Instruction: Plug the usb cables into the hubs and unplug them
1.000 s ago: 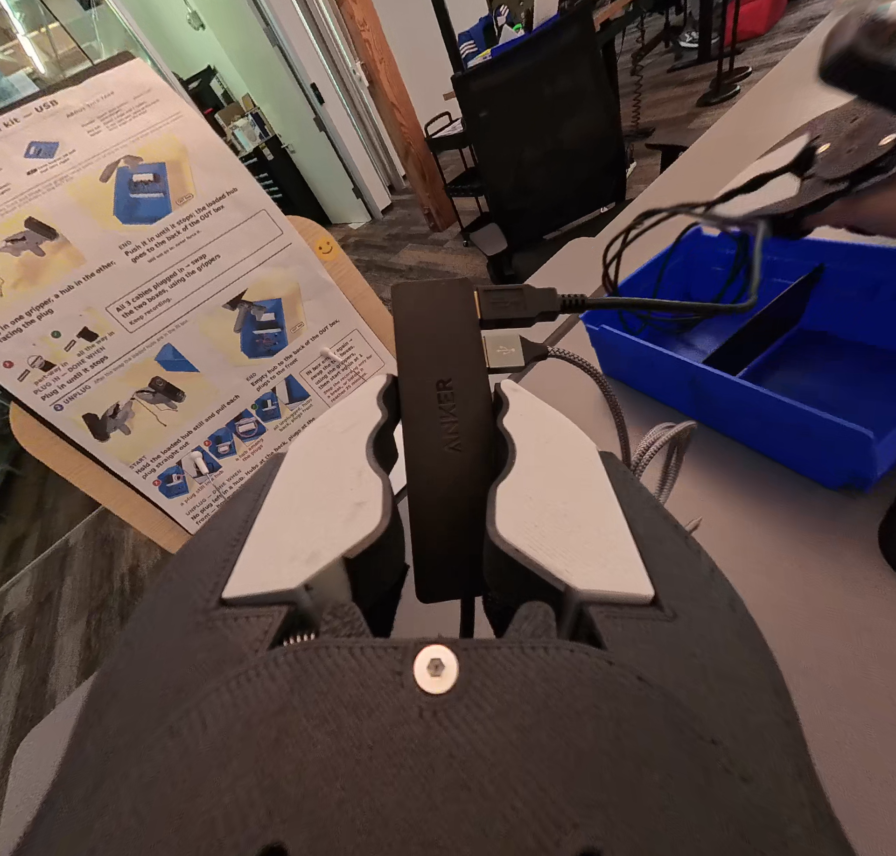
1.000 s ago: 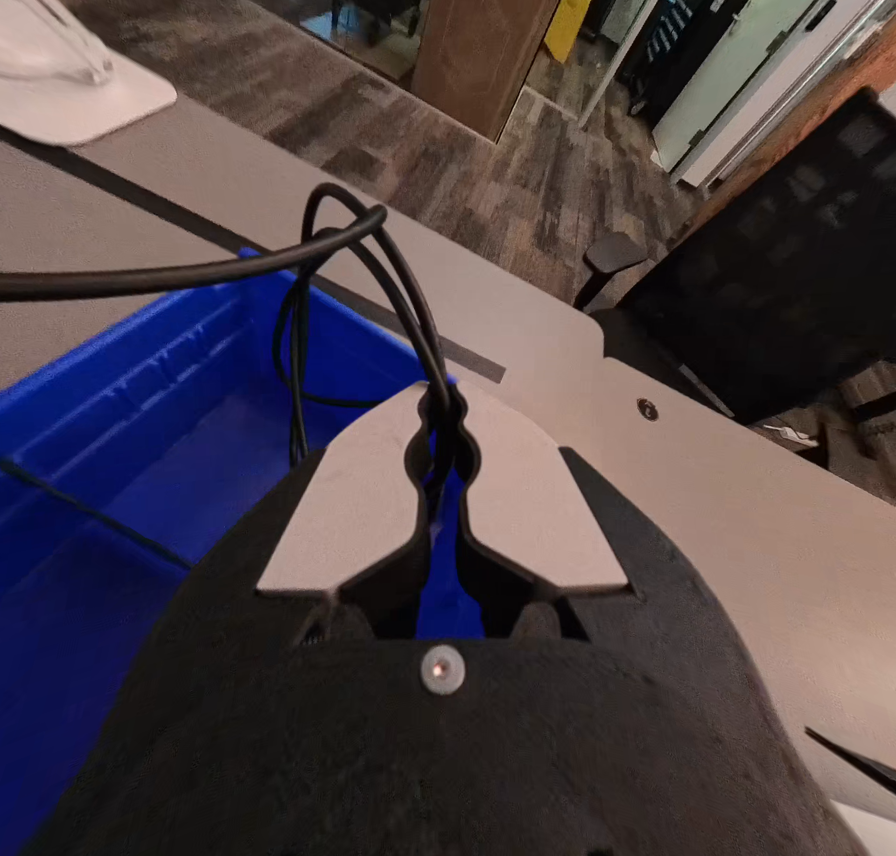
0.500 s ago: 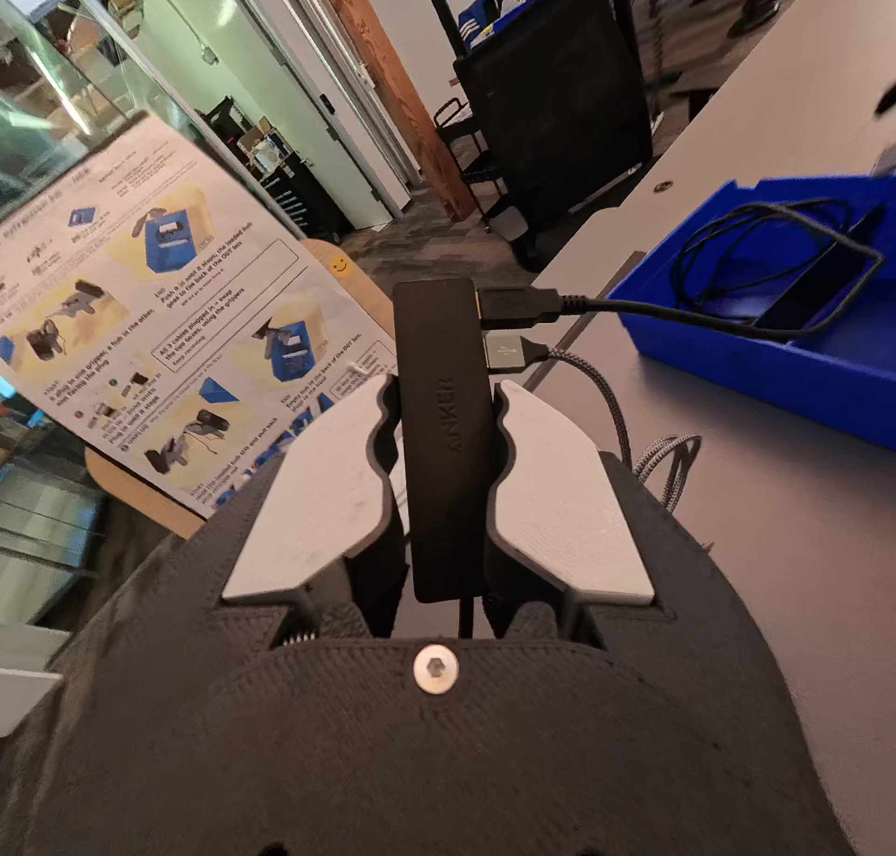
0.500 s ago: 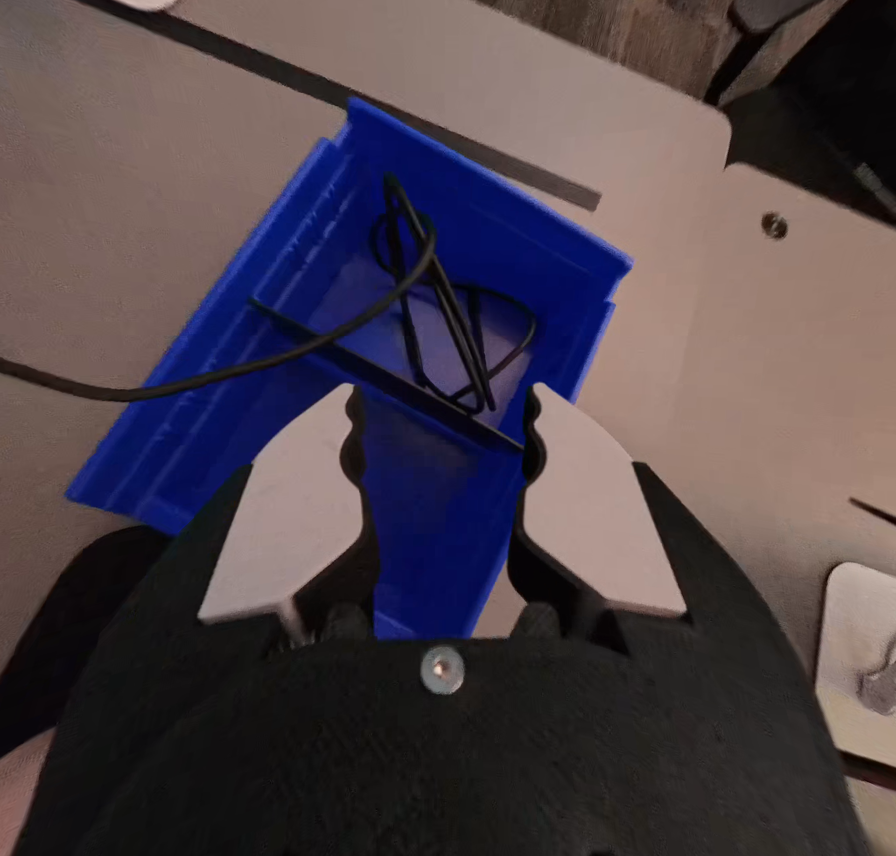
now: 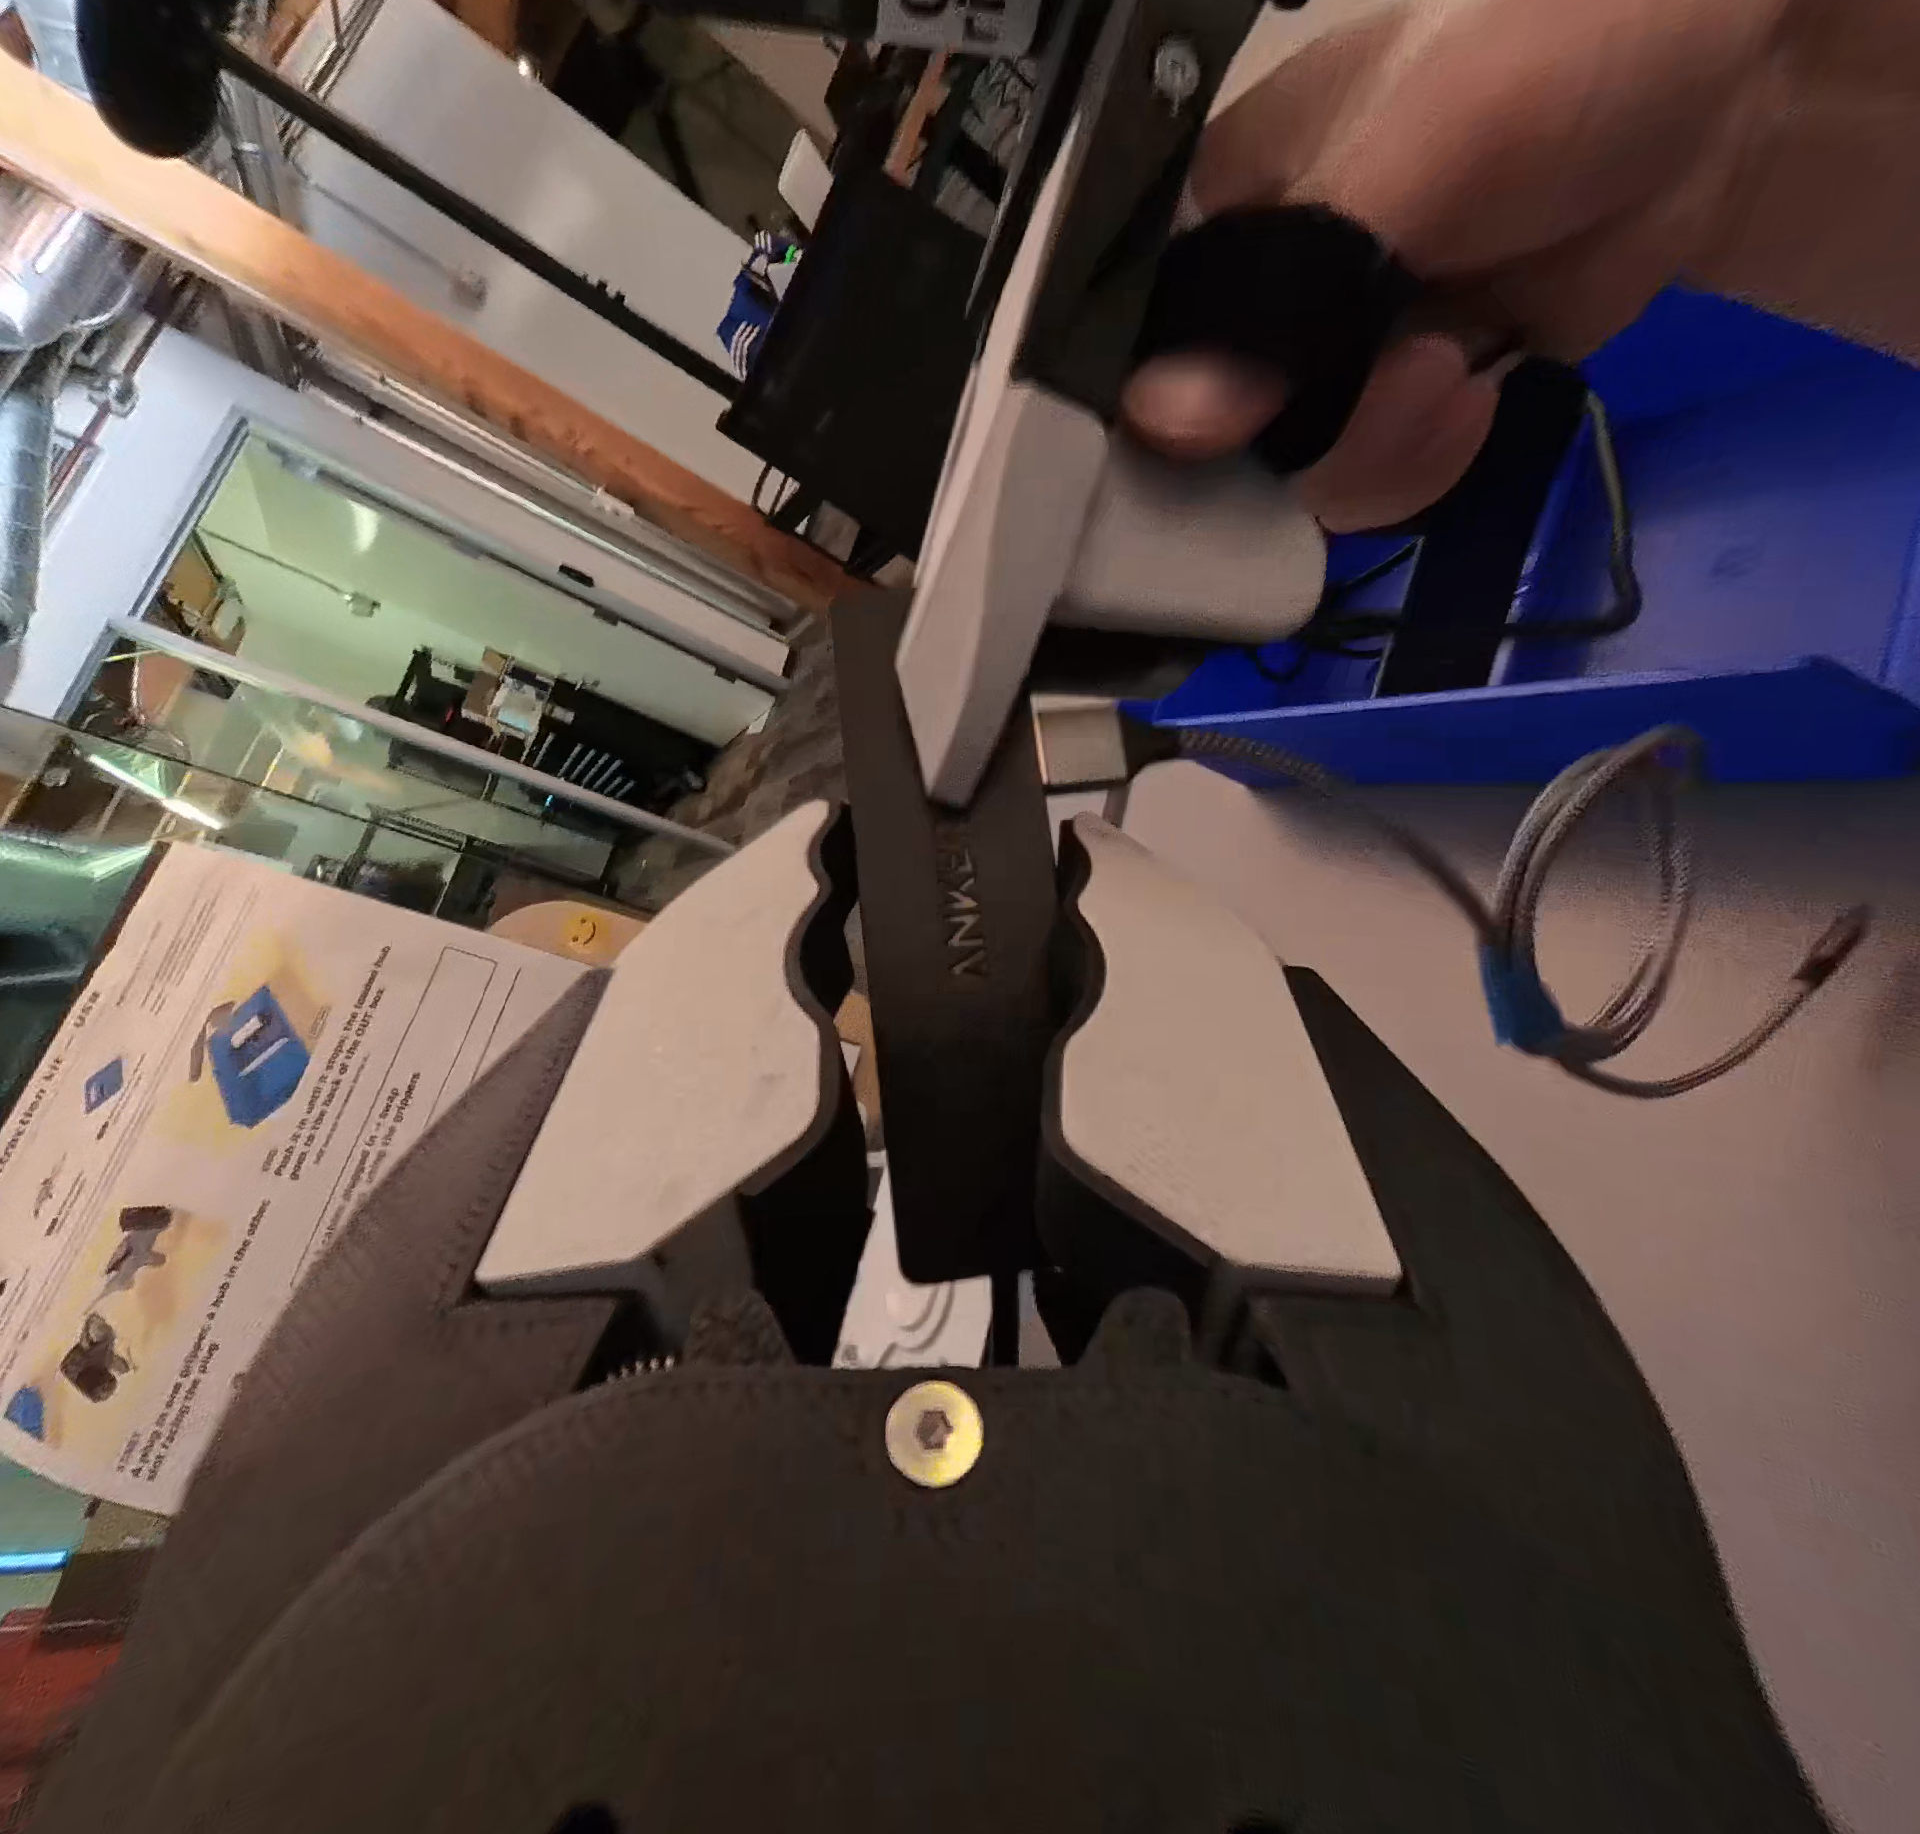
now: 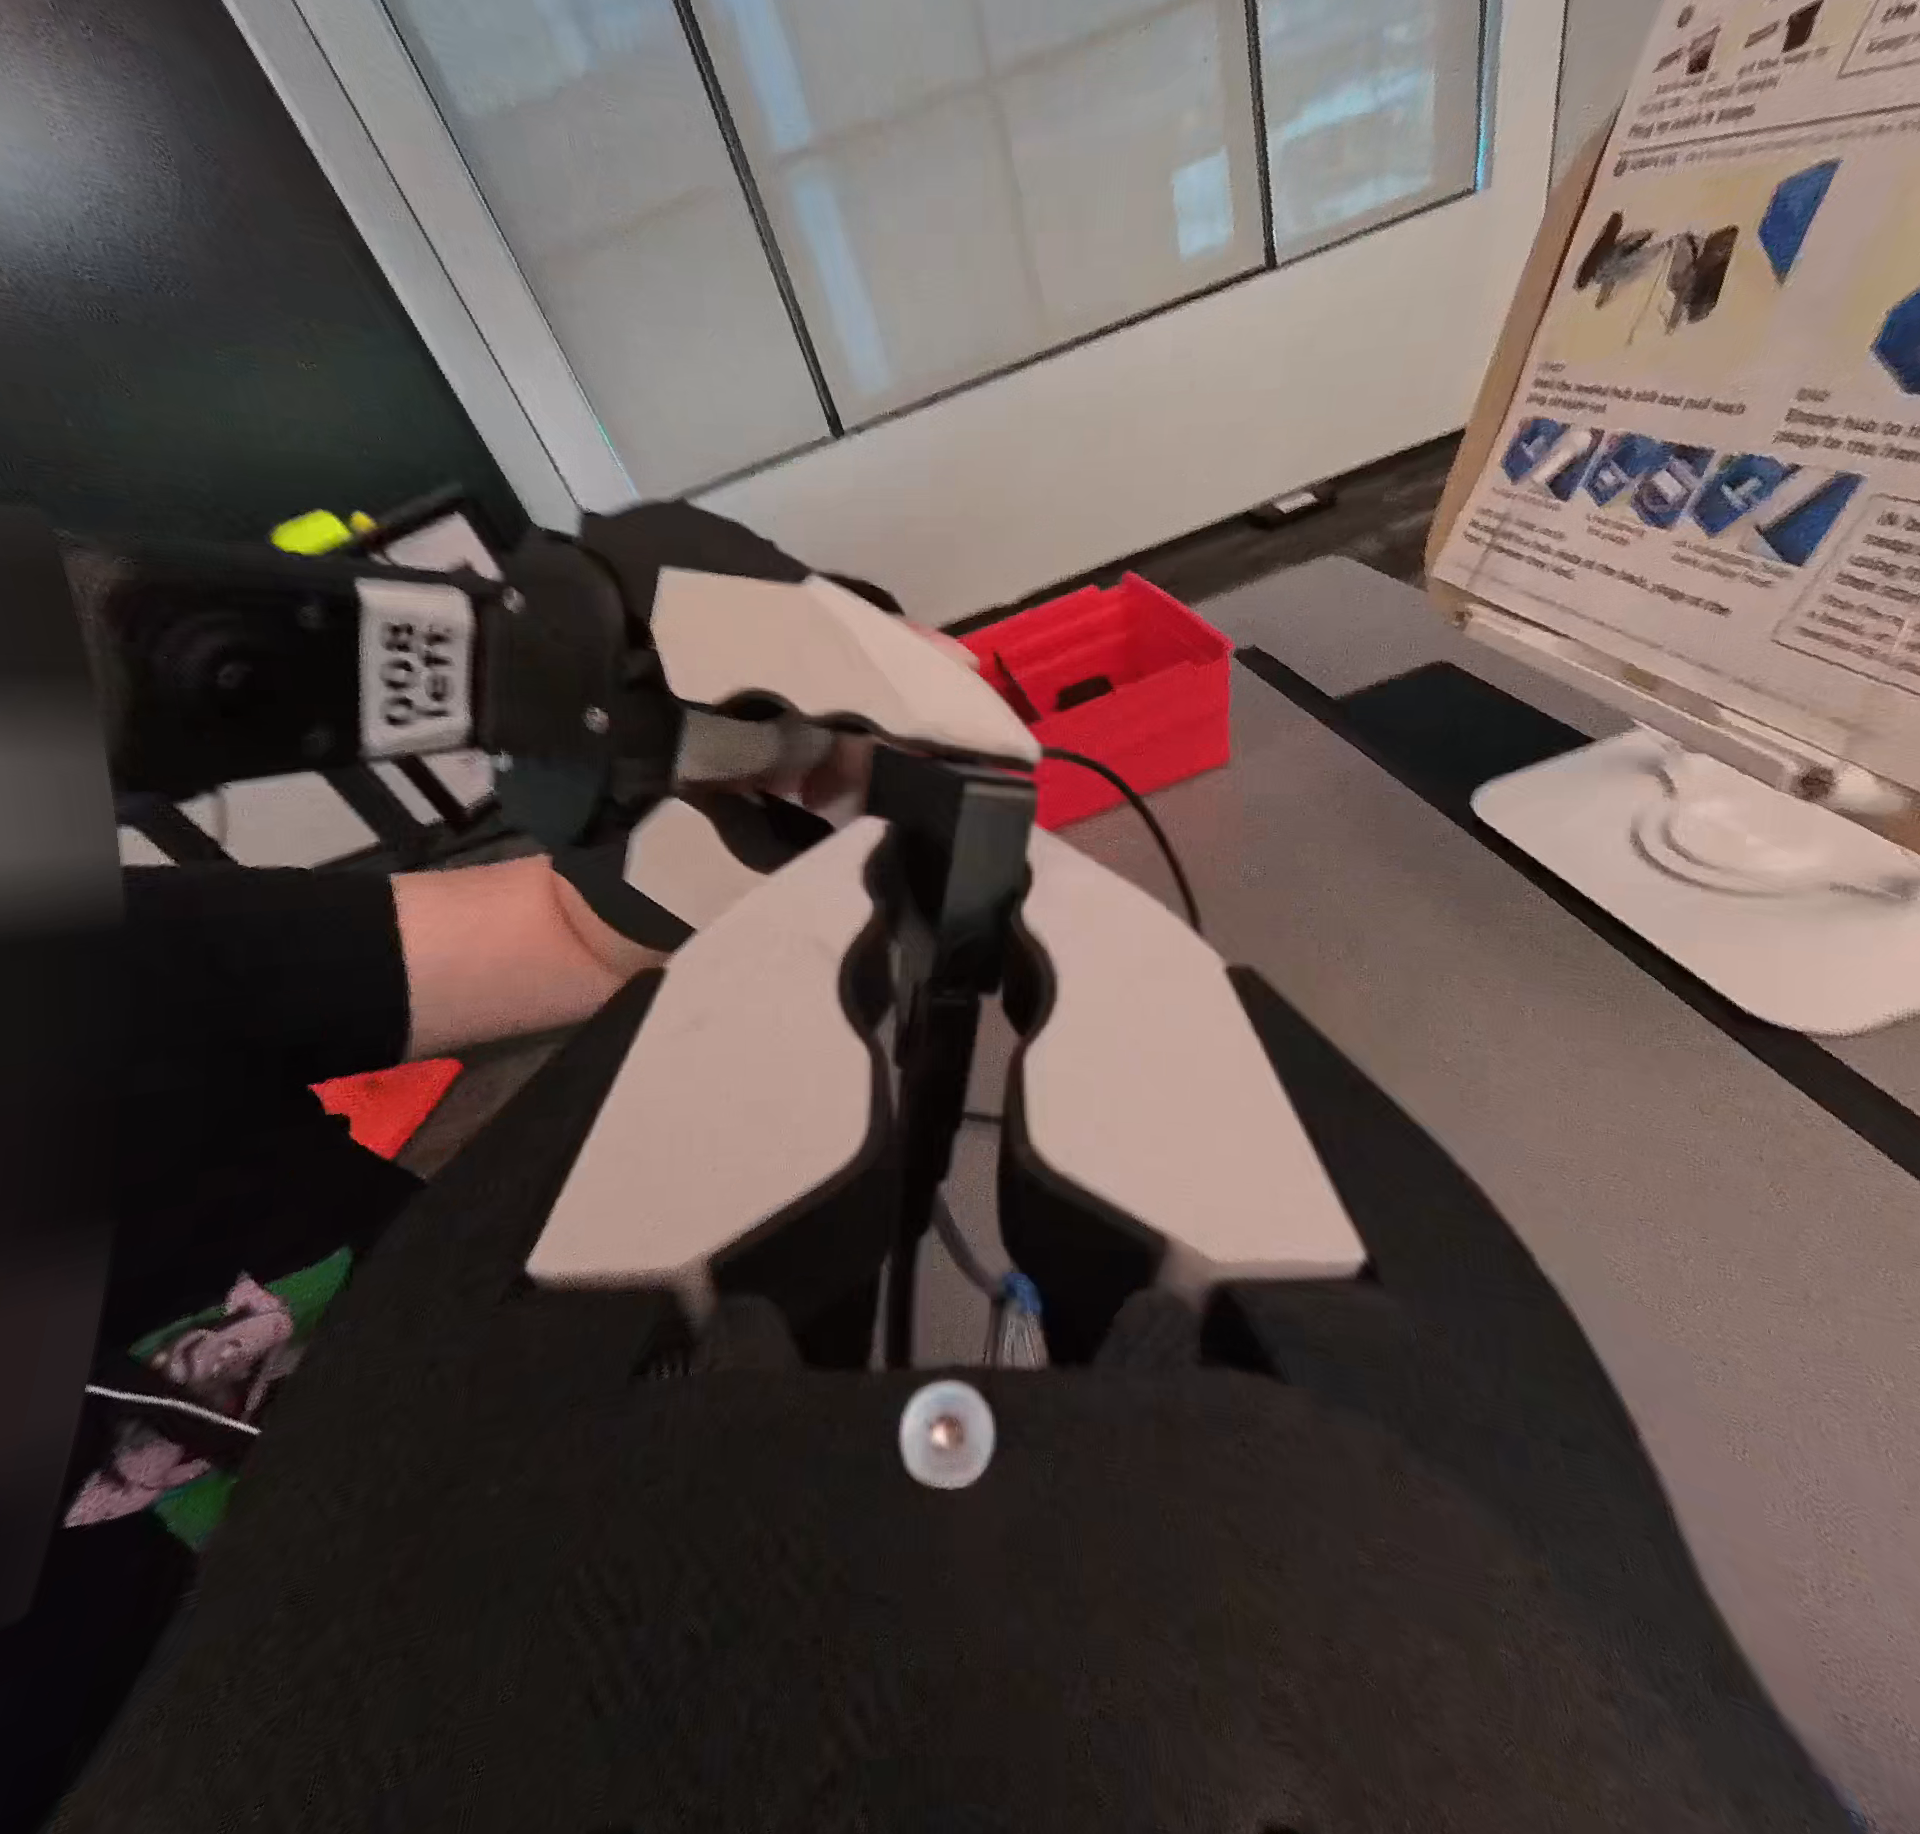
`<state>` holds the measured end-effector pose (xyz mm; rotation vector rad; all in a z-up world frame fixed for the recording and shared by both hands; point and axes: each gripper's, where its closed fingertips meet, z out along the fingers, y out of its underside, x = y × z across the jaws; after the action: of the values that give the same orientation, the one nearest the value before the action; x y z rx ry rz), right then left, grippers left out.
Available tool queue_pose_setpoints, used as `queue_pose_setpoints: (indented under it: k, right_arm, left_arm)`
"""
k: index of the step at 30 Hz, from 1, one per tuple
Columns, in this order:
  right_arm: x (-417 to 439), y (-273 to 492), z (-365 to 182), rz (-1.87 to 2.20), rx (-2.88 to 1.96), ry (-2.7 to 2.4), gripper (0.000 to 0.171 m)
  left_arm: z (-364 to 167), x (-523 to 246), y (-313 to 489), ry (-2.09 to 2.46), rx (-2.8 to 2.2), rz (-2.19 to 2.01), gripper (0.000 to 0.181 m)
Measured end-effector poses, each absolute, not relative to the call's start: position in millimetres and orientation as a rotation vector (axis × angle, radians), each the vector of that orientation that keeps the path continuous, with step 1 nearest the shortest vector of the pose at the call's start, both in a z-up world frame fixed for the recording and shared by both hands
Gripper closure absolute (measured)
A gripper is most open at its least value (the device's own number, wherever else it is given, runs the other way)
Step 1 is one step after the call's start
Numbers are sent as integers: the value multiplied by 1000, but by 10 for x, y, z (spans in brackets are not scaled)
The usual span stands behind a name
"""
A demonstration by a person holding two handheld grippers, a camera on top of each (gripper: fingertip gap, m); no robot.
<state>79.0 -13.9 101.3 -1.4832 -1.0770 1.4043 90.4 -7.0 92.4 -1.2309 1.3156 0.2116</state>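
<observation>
Left gripper [image 5: 945, 880]: you hold the black hub [image 5: 961, 963] clamped.
Right gripper [image 6: 951, 911]: closed on the black plug [image 6: 961, 849] at the hub.

Raised lettering runs along the black hub [image 5: 961, 1005]. There's a printed white tag on the left gripper [image 5: 940, 839], another on the right gripper [image 6: 951, 849], and small print all over the instruction sheet [image 5: 239, 1109].

Grey table [image 6: 1455, 1005]: red bin [image 6: 1132, 688], blue bin [image 5: 1662, 714] (both open-topped).

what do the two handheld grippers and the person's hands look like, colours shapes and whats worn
Both grippers, left gripper and right gripper, share one build: black textured printed bodies, a silver screw at the centre, and pale grey flat jaws with wavy black inner edges. Each carries a white label. One hand wears a black fingerless glove; the other arm has a black sleeve.
</observation>
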Motion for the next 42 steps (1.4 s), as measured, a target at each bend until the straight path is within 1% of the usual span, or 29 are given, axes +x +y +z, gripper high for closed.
queue_pose_setpoints:
  k: [1,2,4,7,9,11,14,17,19,21,24,26,31,33,38,41,42]
  right_arm:
    - [800,-172,1061,1457,-1450,-1076,158]
    - [816,-200,1065,1468,-1432,-1093,159]
    - [890,-158,1105,1401,-1400,-1074,160]
    - [1099,-27,1212,1289,-1360,-986,159]
    - [1265,11,1352,1273,-1293,-916,159]
    - [1413,3,1470,1245,-1229,-867,159]
    - [1527,2,1570,1208,-1172,-830,159]
    - [1591,11,1598,1191,-1157,-808,159]
    - [1604,29,1597,1187,-1158,-797,159]
    - [1597,46,1594,1185,-1159,-794,160]
    - [1614,32,1614,1191,-1147,-799,159]
    - [1634,21,1628,1193,-1140,-799,159]
    - [1752,44,1636,1172,-1144,-778,159]
    - [1815,52,1643,1171,-1145,-765,160]
    - [1944,82,1646,1197,-1149,-740,159]
    - [1898,75,1650,1199,-1156,-742,159]
    - [1879,76,1649,1195,-1160,-745,159]
  left_arm:
    - [946,919,-76,1304,-1215,189,145]
    - [970,920,-102,1285,-1209,148,144]
    - [1073,808,-133,1185,-1229,76,137]
    - [1227,373,-207,963,-1291,-84,126]
    - [1117,26,-198,823,-1396,-217,119]
    - [793,-220,-104,741,-1514,-315,114]
    - [94,-399,199,706,-1672,-322,112]
    - [-563,-125,382,723,-1824,-560,102]
    - [-814,116,501,732,-1843,-675,99]
    - [-1037,314,634,763,-1883,-703,95]
    - [-1258,575,782,808,-1931,-737,95]
    - [-1261,772,783,811,-1928,-866,92]
    - [-997,1123,618,801,-1774,-1308,93]
    - [-932,1217,577,805,-1722,-1400,91]
    - [-1023,1431,637,843,-1736,-1328,84]
    - [-1052,1482,802,777,-1770,-1213,85]
    - [-1076,1455,899,734,-1794,-1131,88]
